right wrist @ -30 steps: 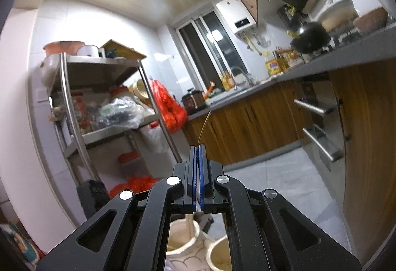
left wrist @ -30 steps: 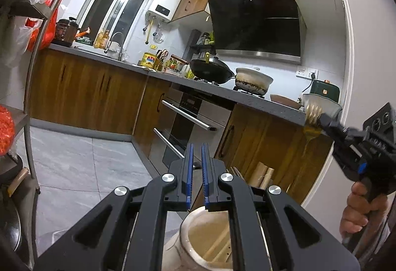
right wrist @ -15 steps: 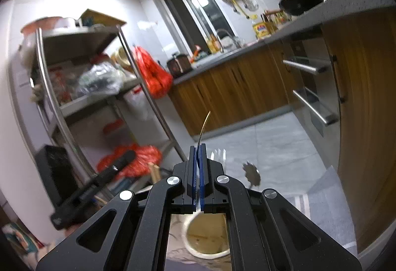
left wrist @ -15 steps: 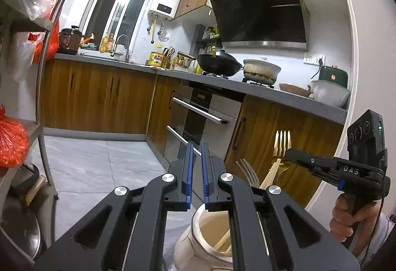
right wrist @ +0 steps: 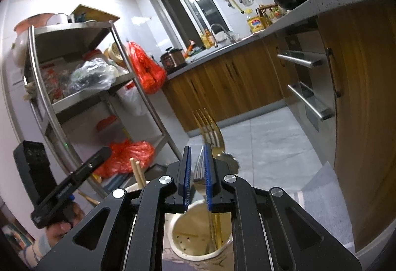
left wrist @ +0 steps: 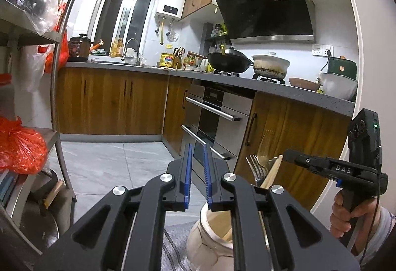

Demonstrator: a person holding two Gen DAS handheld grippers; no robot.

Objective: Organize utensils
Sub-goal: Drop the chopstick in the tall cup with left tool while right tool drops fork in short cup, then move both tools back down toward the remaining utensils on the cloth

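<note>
In the right wrist view my right gripper [right wrist: 197,172] is open above a cream ceramic holder [right wrist: 222,250]. A gold fork [right wrist: 209,127] stands in that holder, tines up, blurred, free of the pads. A silver fork [right wrist: 199,173] stands beside it. Chopsticks [right wrist: 138,173] stick up from a second pot at the left. In the left wrist view my left gripper [left wrist: 196,172] is open and empty above a cream pot [left wrist: 210,243] with a silver fork [left wrist: 256,168], a gold fork [left wrist: 266,144] and a wooden stick. The right gripper [left wrist: 321,164] shows at the right.
A steel shelf rack [right wrist: 81,72] with bags stands at the left. Wooden cabinets and an oven [left wrist: 217,120] run along the right under a grey counter [left wrist: 272,87] with a wok and pots. A striped cloth [left wrist: 173,241] lies under the pots.
My right gripper came down over the holder and opened, letting go of the gold fork, which now stands in the holder. My left gripper opened slightly.
</note>
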